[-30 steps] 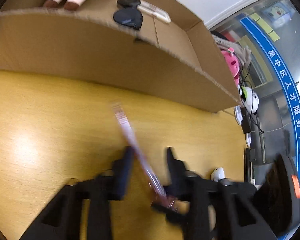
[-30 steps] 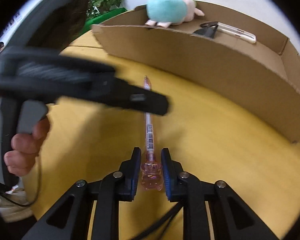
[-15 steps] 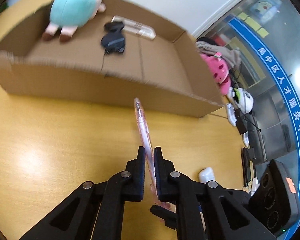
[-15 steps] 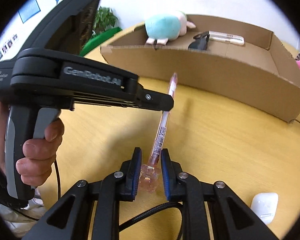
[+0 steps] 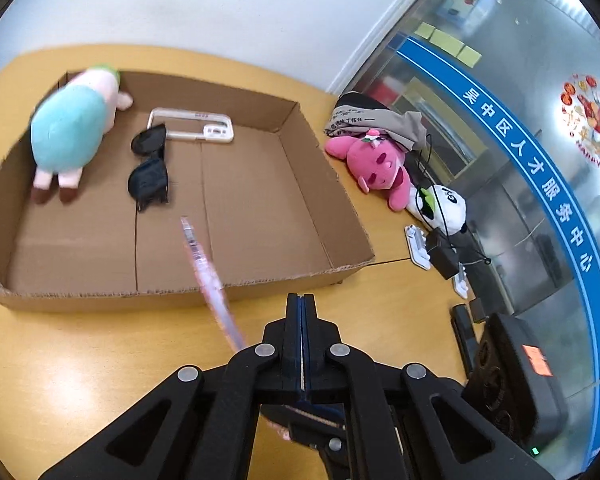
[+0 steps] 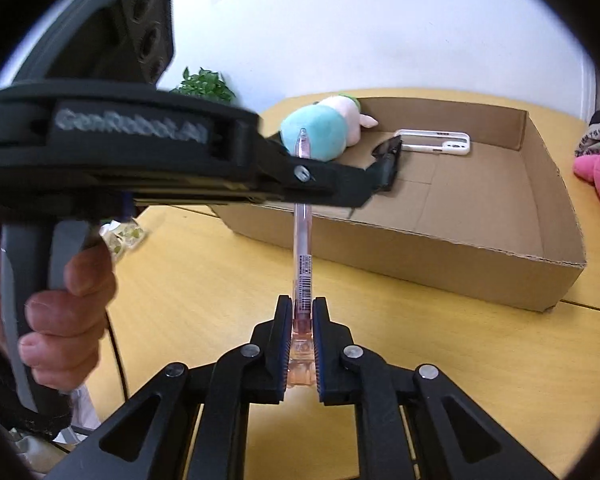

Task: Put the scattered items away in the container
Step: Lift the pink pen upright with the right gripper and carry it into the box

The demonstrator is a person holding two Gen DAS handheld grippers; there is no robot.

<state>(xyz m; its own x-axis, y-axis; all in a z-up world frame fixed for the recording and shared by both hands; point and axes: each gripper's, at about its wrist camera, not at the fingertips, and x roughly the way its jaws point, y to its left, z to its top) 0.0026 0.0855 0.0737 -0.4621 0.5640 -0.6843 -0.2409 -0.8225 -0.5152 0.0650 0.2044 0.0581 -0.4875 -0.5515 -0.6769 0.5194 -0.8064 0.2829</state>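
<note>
Pink and see-through, the pen [image 6: 302, 240] is now pinched at its chunky cap end only by the right gripper [image 6: 302, 322], lifted clear of the wooden table [image 6: 440, 340] with its tip slanting out toward the cardboard box [image 6: 460, 256]. Half a second ago the left gripper [image 5: 301, 312] had the barrel too; it has since let go, and its jaws sit pressed together on nothing beside the pen. I'd say the pen goes into the box next, alongside the plush toy [image 5: 70, 132], sunglasses [image 5: 149, 168] and phone case [image 5: 192, 125].

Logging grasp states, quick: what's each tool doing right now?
Left tool: closed, holding nothing.
Right tool: closed on the pink pen.
</note>
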